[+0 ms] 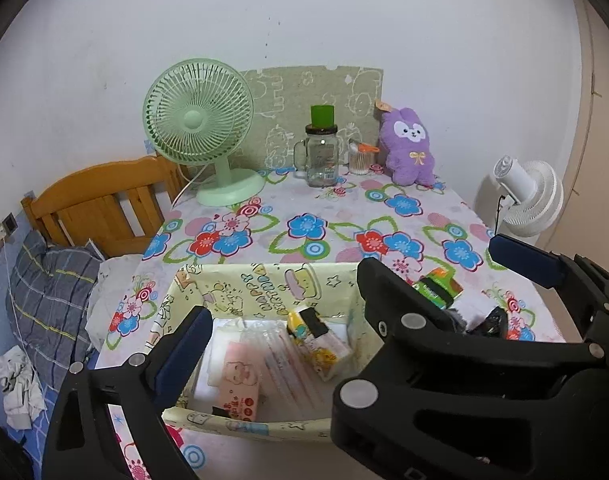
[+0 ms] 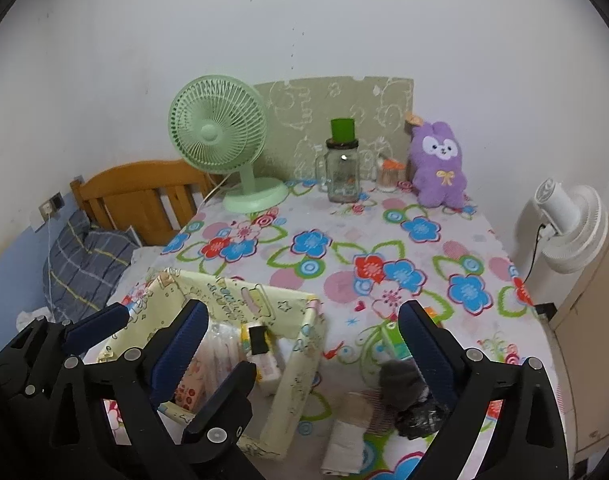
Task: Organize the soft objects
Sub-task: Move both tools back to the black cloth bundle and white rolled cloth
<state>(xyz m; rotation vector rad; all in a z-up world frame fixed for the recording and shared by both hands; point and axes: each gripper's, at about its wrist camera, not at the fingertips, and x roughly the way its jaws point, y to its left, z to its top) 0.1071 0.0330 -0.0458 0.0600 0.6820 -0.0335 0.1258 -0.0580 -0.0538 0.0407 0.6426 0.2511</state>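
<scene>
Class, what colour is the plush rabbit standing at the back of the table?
Purple, with a white face; the plush rabbit shows best in the right wrist view.

Purple plush rabbit, mint-green fan, floral tablecloth

Plain white wall, wooden headboard at left, floral-clothed table, white fan at right
</scene>
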